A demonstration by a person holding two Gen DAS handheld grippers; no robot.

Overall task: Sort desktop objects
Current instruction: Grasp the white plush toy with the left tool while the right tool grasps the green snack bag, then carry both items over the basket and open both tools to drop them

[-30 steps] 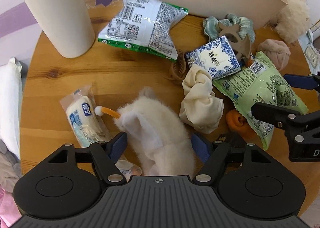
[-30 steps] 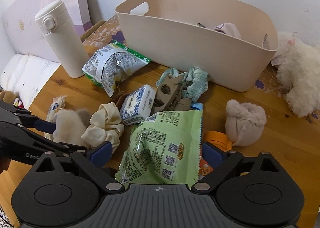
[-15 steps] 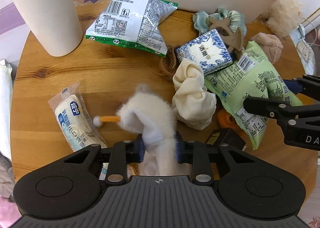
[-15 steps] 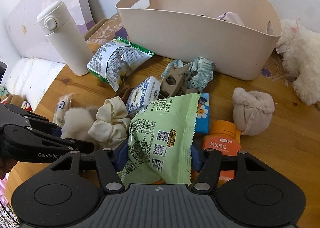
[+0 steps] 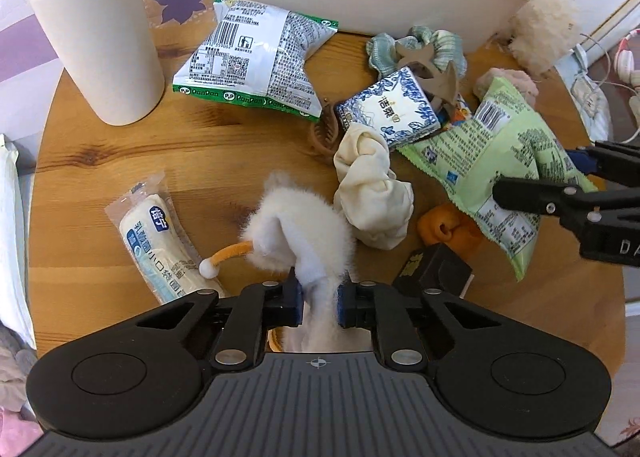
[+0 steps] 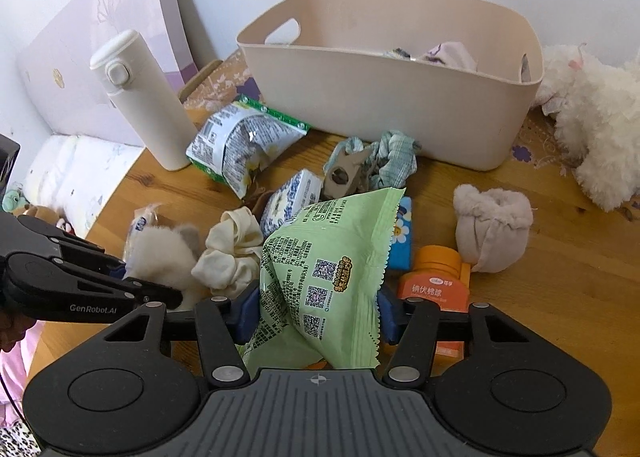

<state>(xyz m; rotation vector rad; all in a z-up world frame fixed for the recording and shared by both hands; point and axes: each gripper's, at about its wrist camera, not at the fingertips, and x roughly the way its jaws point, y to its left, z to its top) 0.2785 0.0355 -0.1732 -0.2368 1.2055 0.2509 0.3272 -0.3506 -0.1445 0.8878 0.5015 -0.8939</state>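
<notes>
My left gripper points steeply down and is shut on a white furry toy with an orange stalk, pinched between the blue pads. My right gripper has a green snack packet between its blue pads. The jaws are still closing and press on the packet's sides, which stands crumpled and raised off the wooden table. In the left wrist view the right gripper holds the packet at the right. A beige basket with some soft items inside stands at the back.
A white bottle stands back left beside a silver-green snack packet. A blue-white tissue pack, cream scrunchie, green scrunchie, orange-lidded jar, pink fluffy bundle and wrapped bread roll crowd the table. A white plush lies right.
Both grippers have gone from wide open to closed, the left on the furry toy and the right on the green packet. The packet has risen and tilted upright.
</notes>
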